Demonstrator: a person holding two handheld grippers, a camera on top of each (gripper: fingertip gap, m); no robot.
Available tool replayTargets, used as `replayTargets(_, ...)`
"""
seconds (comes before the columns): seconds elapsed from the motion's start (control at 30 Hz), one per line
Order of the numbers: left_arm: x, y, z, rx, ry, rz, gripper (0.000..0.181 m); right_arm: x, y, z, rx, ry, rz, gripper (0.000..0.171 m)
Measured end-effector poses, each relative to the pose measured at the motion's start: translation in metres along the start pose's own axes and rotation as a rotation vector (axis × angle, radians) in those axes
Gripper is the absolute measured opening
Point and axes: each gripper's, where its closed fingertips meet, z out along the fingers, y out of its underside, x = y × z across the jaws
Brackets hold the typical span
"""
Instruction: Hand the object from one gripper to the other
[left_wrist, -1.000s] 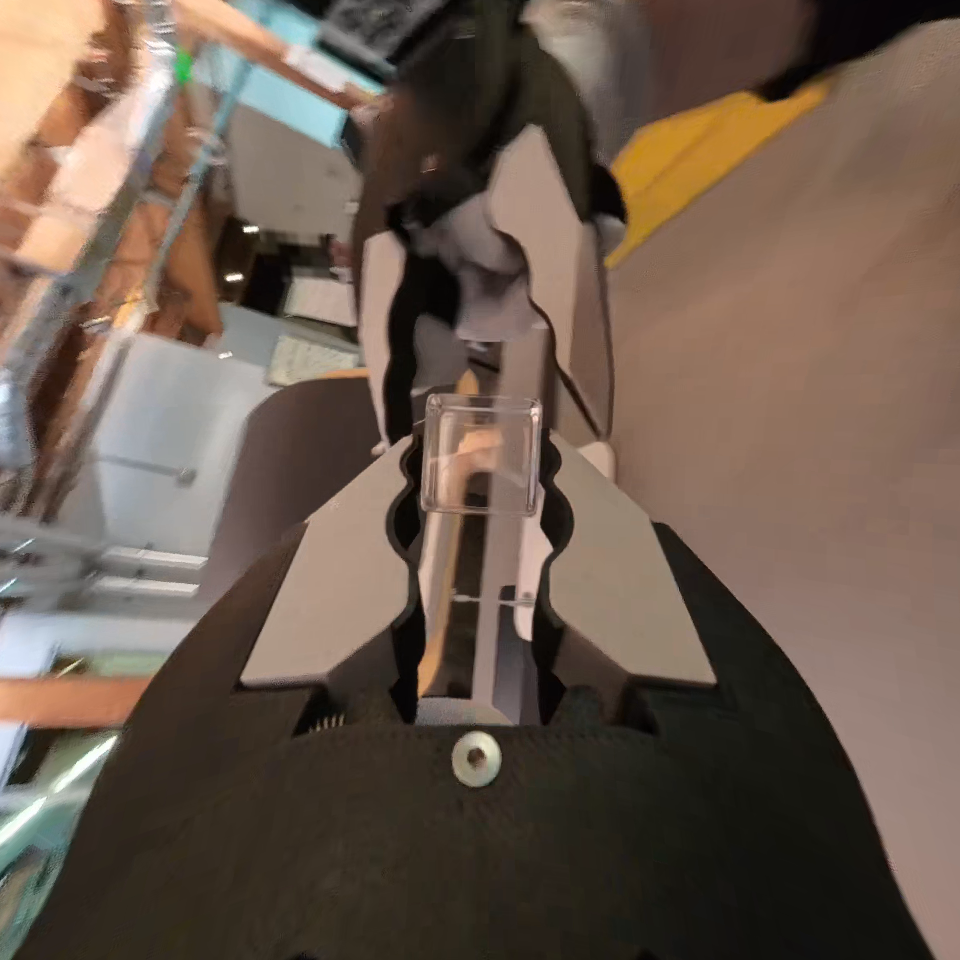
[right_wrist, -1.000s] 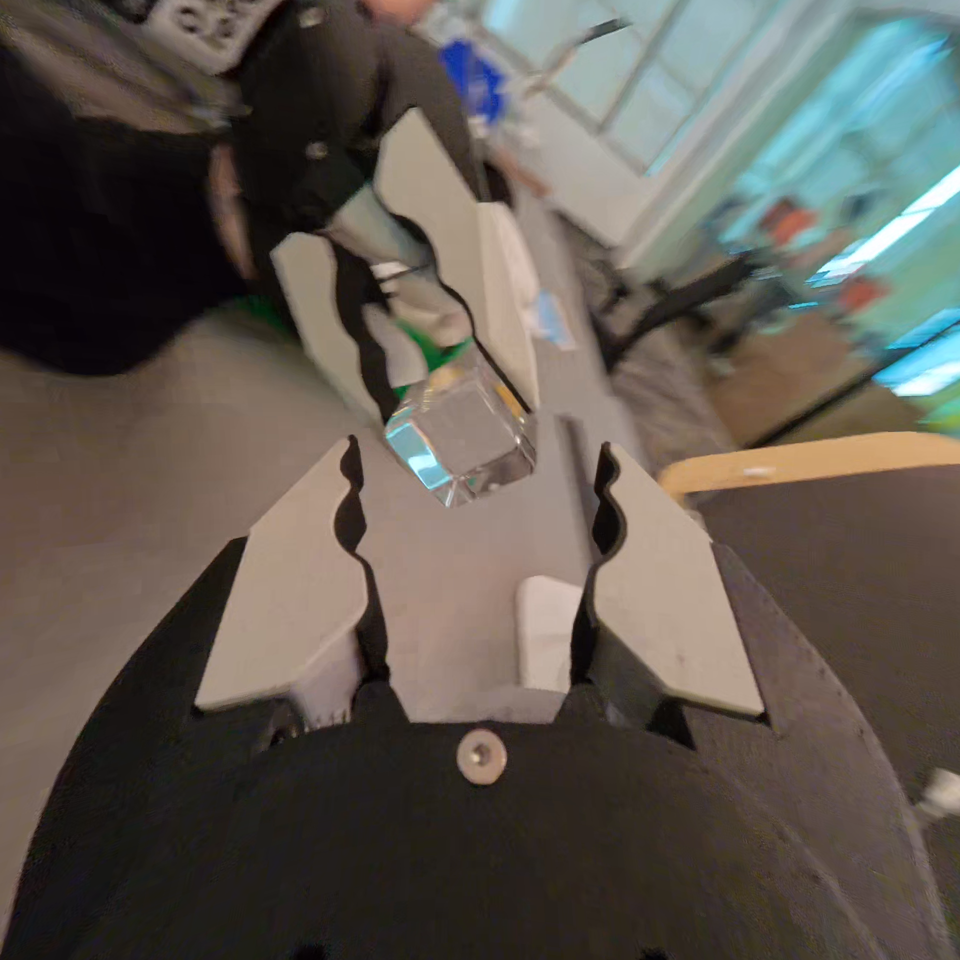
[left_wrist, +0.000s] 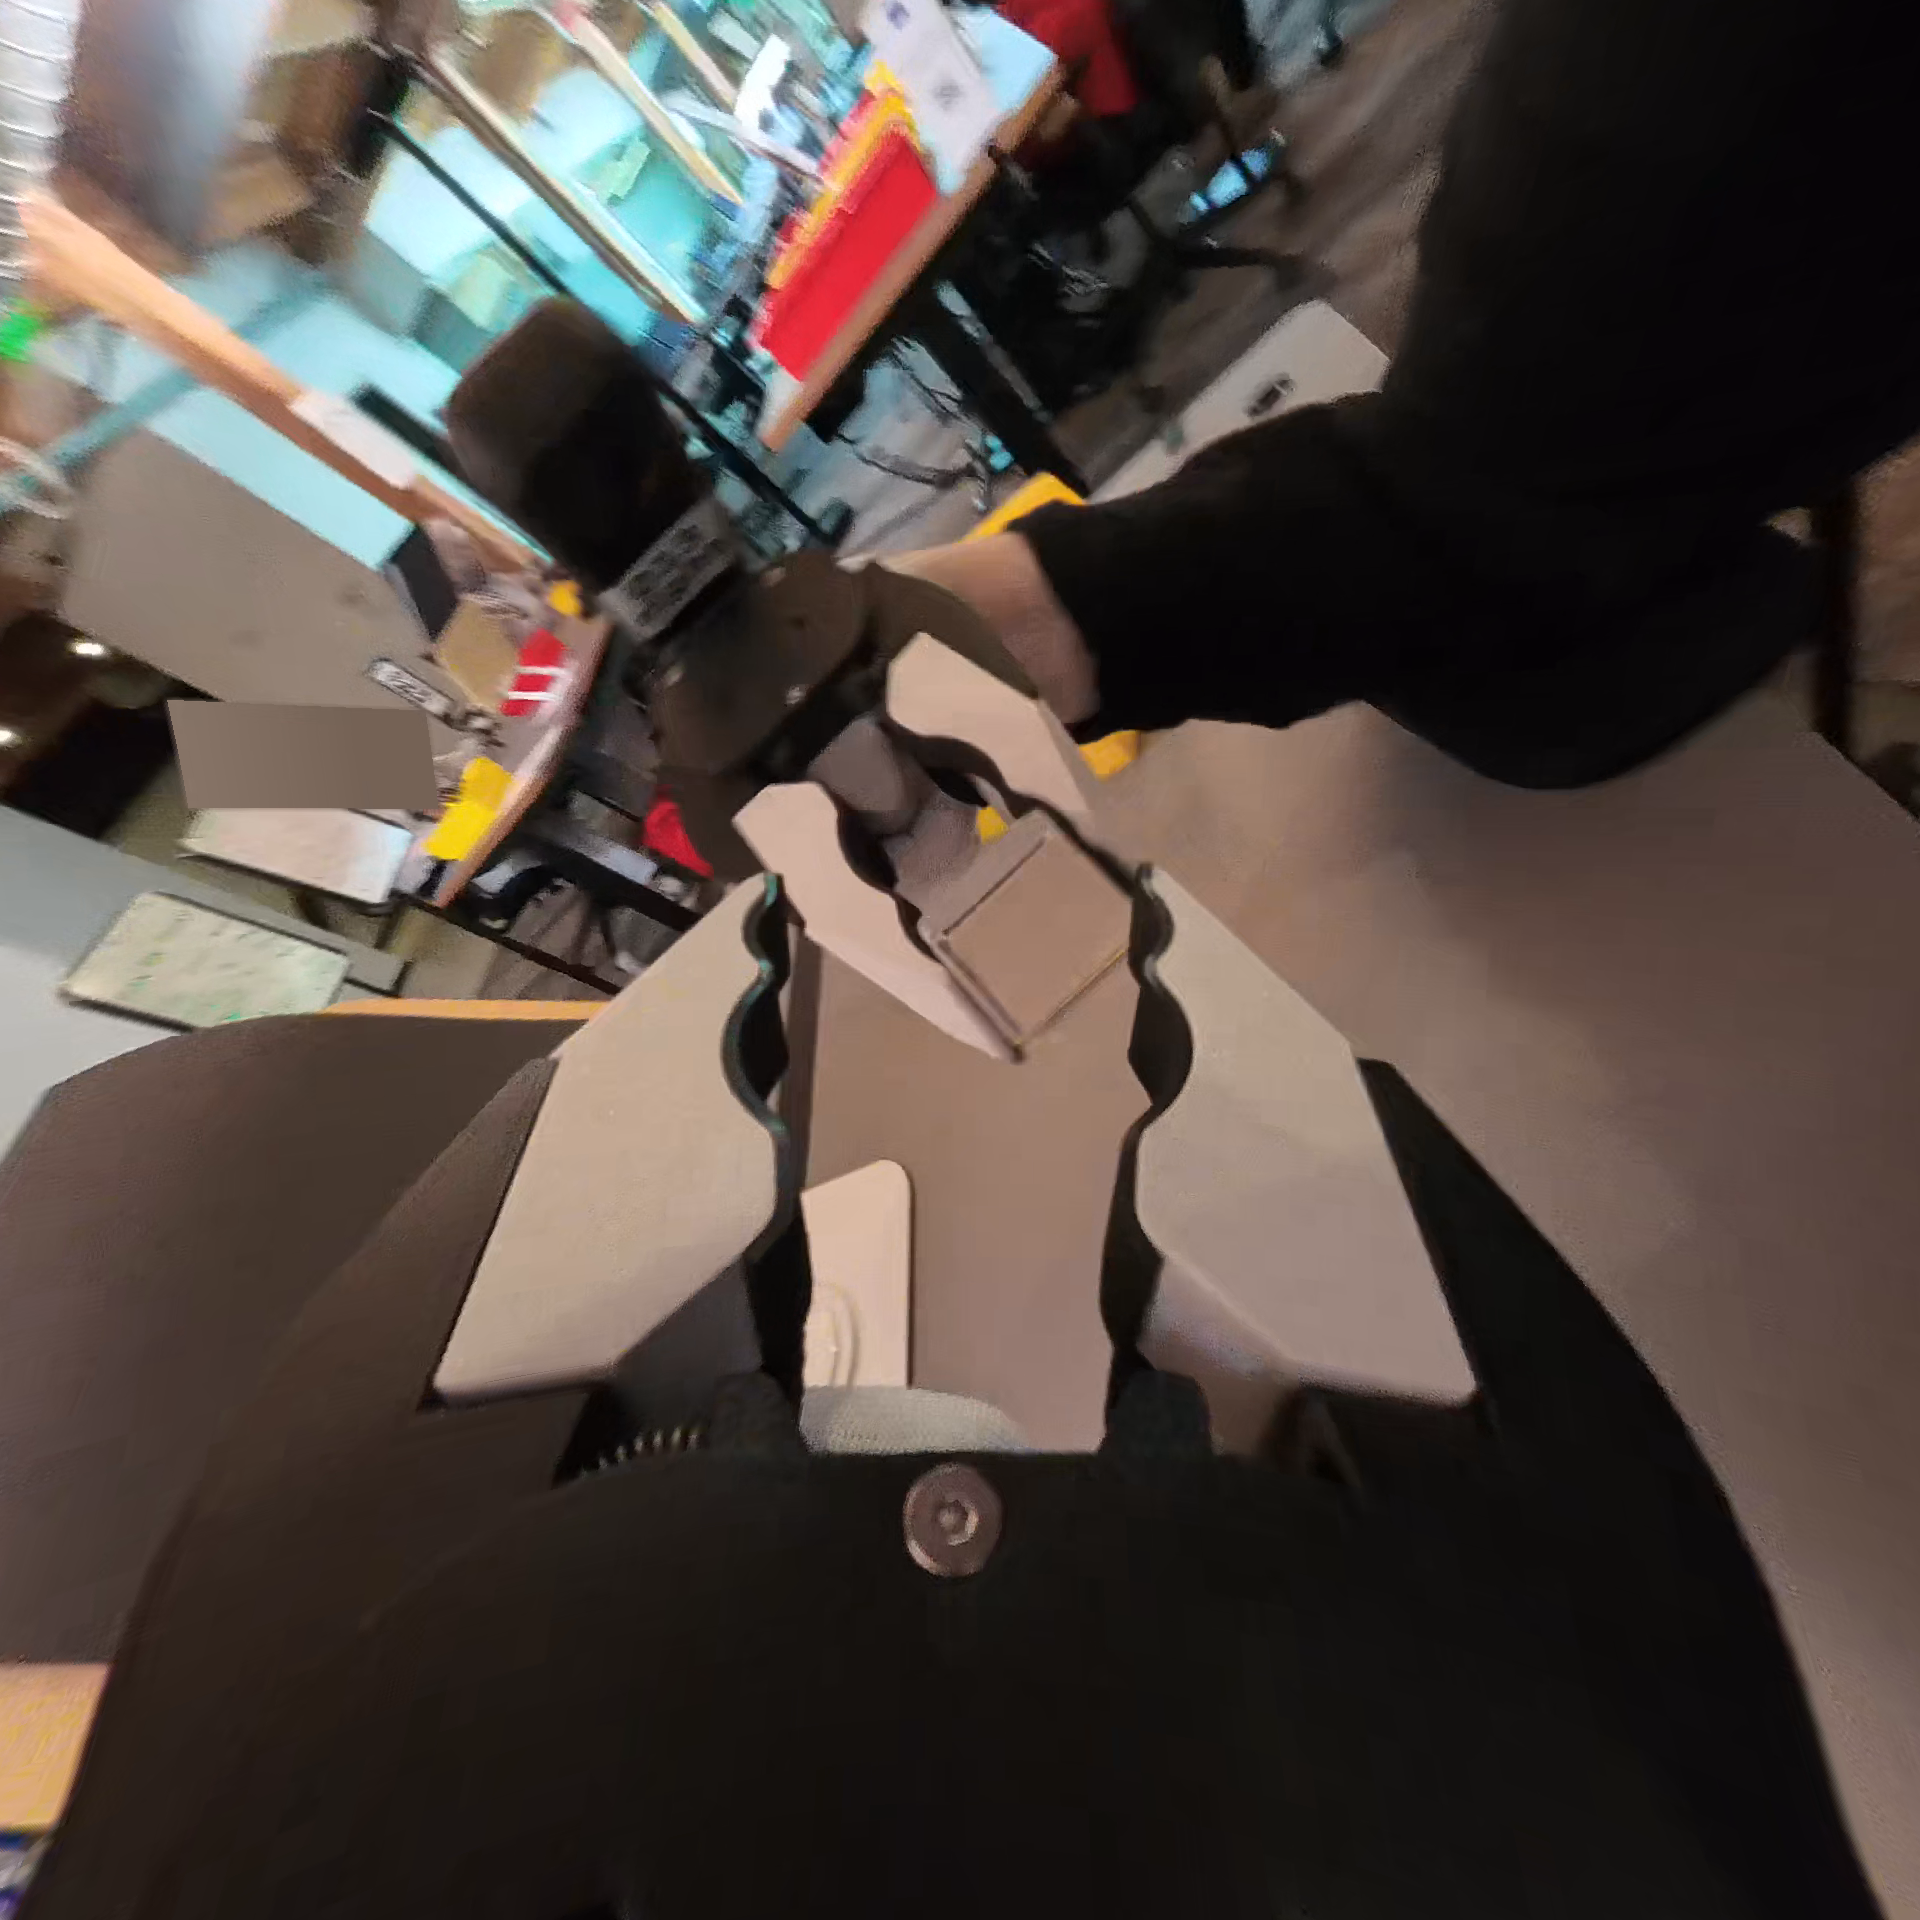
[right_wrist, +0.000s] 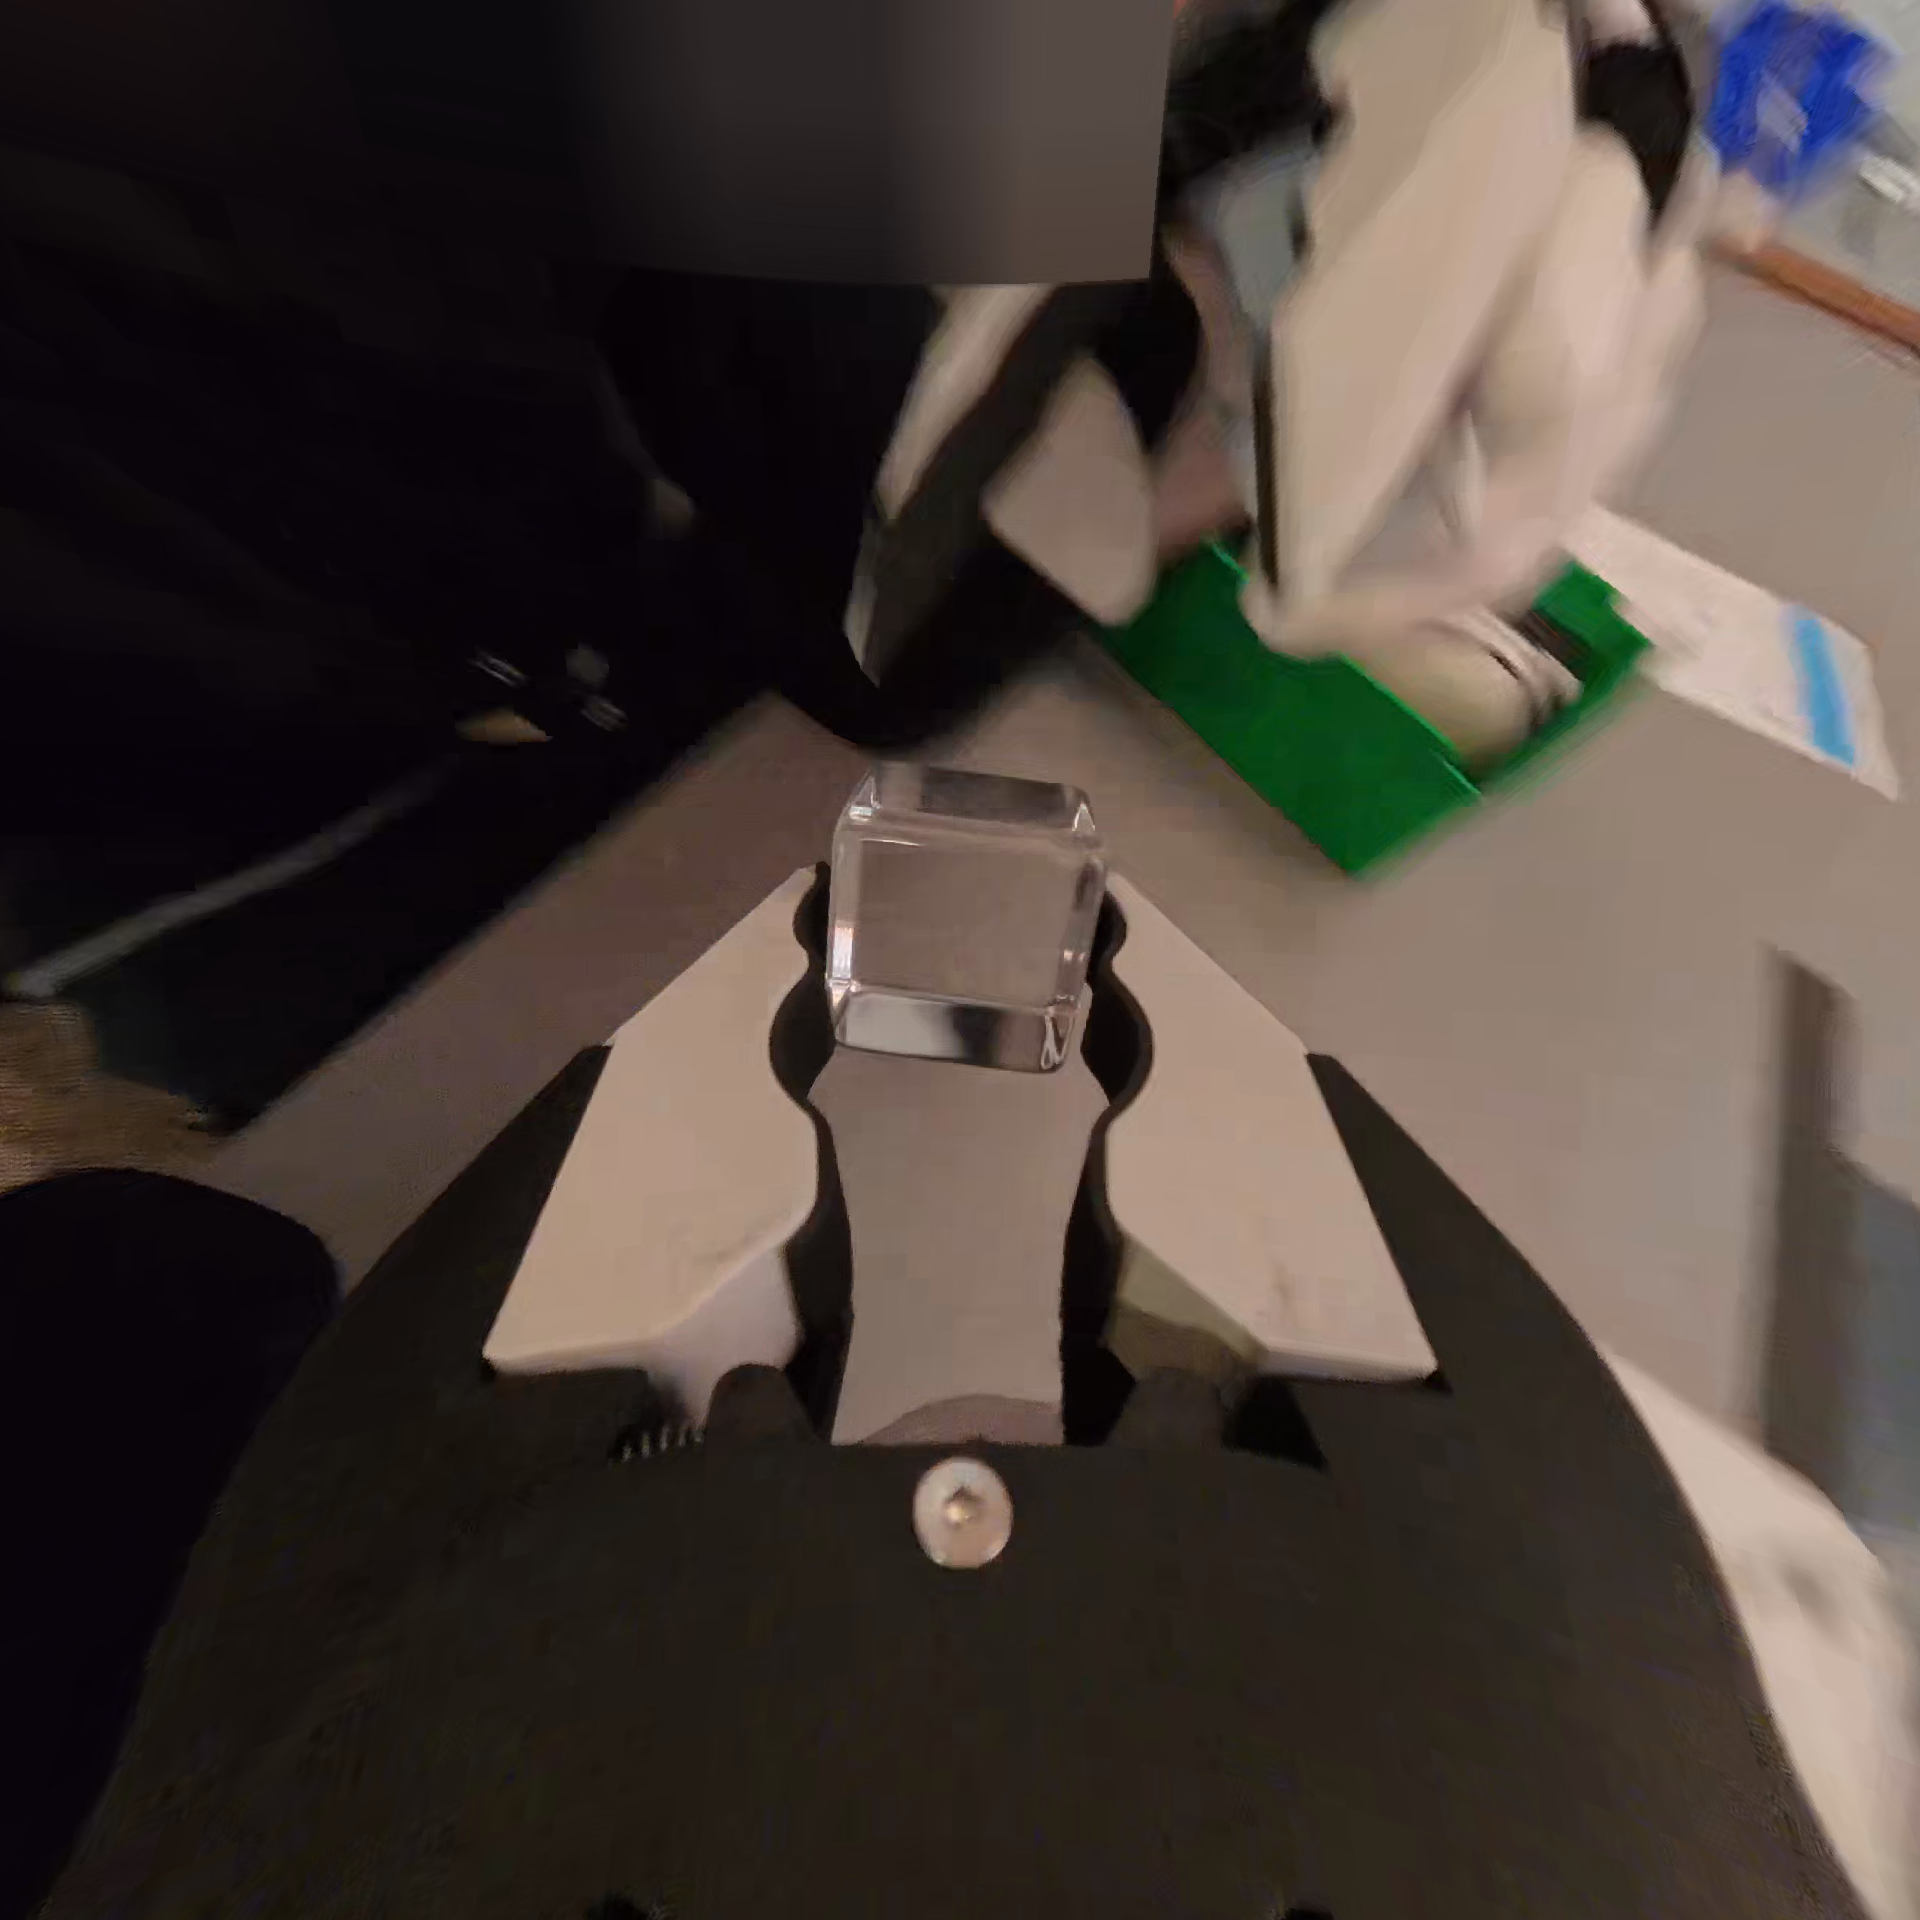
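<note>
Right gripper (right_wrist: 961, 925) is what we see pinching the clear cube (right_wrist: 964, 923), its two pale fingers (right_wrist: 717, 1049) pressed onto the cube's left and right faces right at their tips, so the block sits at twelve o'clock from the gripper's body and juts a little past the fingertips. Left gripper (left_wrist: 956, 935) stands spread wide, with nothing between its fingers. In the left wrist view we find the cube (left_wrist: 1023, 951) dead ahead at twelve o'clock, level with the left gripper's fingertips and inside the line of its gap, carried there by the right gripper (left_wrist: 935, 894), which comes in from eleven o'clock with a black sleeve (left_wrist: 1351, 582) behind it. We cannot tell from that view whether the left fingers touch the cube; they look apart from it. In the right wrist view the left gripper (right_wrist: 1195, 499) is a blur at one o'clock, over a green bin (right_wrist: 1299, 717) on the grey worktop (right_wrist: 1455, 1039). We judge the handover made: the cube rests with the right gripper alone, and a cube has no long axis to favour, so what the next move turns on is the empty left gripper lying straight across from it
</note>
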Motion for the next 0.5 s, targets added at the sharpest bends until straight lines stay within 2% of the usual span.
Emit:
replayTargets(0.07, -0.013, -0.002, -0.006, 0.04, -0.054, -0.024, 0.057, 0.027, 0.027, -0.035, -0.194, 0.256, 0.034, 0.043)
replayTargets(0.17, -0.023, 0.007, -0.007, 0.017, -0.093, -0.045, 0.055, 0.061, 0.072, -0.128, -0.443, 0.698, 0.181, 0.043)
replayTargets(0.27, -0.026, 0.026, 0.003, -0.062, -0.109, -0.04, 0.05, 0.042, 0.123, -0.23, -0.657, 1.017, 0.397, 0.043)
replayTargets(0.37, -0.02, 0.041, 0.016, -0.116, -0.088, -0.021, 0.048, -0.012, 0.161, -0.286, -0.721, 1.128, 0.629, 0.043)
replayTargets(0.43, -0.017, 0.044, 0.024, -0.113, -0.069, -0.034, 0.048, -0.048, 0.192, -0.308, -0.777, 1.145, 0.797, 0.043)
replayTargets(0.5, -0.014, 0.048, 0.03, -0.109, -0.052, -0.057, 0.046, -0.071, 0.218, -0.313, -0.759, 1.12, 0.933, 0.043)
